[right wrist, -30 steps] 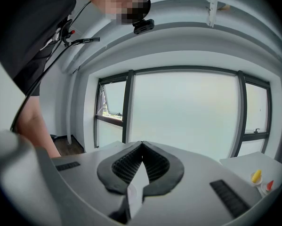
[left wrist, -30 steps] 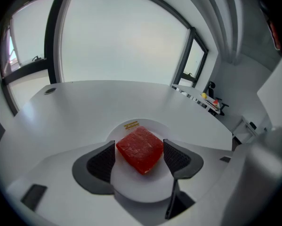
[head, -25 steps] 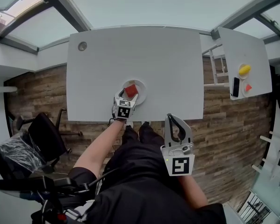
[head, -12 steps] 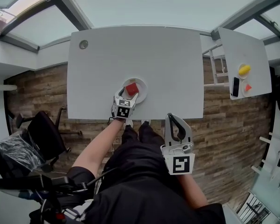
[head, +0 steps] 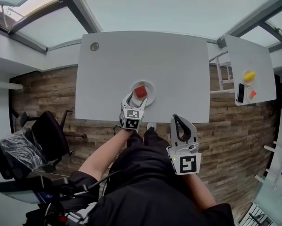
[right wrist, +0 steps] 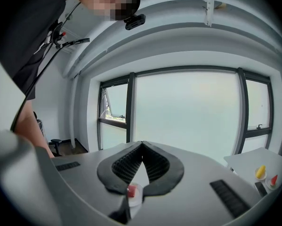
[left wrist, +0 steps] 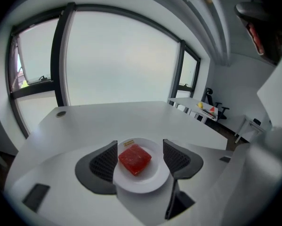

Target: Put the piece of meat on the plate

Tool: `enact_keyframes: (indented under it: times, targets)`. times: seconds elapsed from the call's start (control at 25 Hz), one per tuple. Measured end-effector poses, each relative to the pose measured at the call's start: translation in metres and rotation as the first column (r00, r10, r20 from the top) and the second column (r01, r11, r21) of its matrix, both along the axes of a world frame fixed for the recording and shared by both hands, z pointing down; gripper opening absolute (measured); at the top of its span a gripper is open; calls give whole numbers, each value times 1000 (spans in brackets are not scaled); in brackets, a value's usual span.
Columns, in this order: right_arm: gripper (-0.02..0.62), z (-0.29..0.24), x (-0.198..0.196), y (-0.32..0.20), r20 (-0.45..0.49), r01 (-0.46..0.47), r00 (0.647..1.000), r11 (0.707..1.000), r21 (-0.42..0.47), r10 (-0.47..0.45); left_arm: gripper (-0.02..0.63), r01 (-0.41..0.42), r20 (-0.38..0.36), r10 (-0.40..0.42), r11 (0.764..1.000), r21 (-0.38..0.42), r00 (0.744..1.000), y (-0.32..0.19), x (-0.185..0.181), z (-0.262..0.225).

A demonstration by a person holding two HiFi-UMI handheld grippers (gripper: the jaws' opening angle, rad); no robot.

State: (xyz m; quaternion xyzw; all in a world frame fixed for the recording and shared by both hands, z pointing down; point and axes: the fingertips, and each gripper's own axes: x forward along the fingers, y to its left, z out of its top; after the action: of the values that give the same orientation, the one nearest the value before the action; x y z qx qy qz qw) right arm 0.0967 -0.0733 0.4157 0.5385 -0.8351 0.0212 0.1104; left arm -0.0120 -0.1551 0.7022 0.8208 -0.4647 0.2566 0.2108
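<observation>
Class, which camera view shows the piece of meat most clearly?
The left gripper view: the piece of meat lies close and unobstructed on the plate, between parted jaws. The head view shows it as a small red block from above; the right gripper view, only a red speck.

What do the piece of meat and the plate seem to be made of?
The piece of meat: probably a plastic or rubber toy, given its uniform red, blocky shape and slight sheen. The plate: smooth plain white, ceramic or plastic; the look leaves it open.
</observation>
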Motion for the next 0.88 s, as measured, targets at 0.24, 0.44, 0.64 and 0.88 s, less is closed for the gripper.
enact_keyframes:
  times: [0.24, 0.44, 0.64, 0.88]
  targets:
    - [4, 1, -3, 2, 69, -20, 997, 999, -30, 22, 305, 29, -44, -25, 995, 100, 999, 12, 10, -55]
    - [4, -7, -14, 3, 96, -4, 995, 1000, -4, 5, 305, 52, -79, -41, 988, 146, 996, 24, 11, -90]
    - [5, -12, -21, 4, 107, 15, 994, 1000, 13, -16, 292, 94, -98, -78, 981, 170, 992, 33, 2, -113]
    - [5, -16, -20, 8, 119, 15, 993, 999, 36, -19, 240, 120, -93, -99, 960, 255, 991, 47, -11, -160]
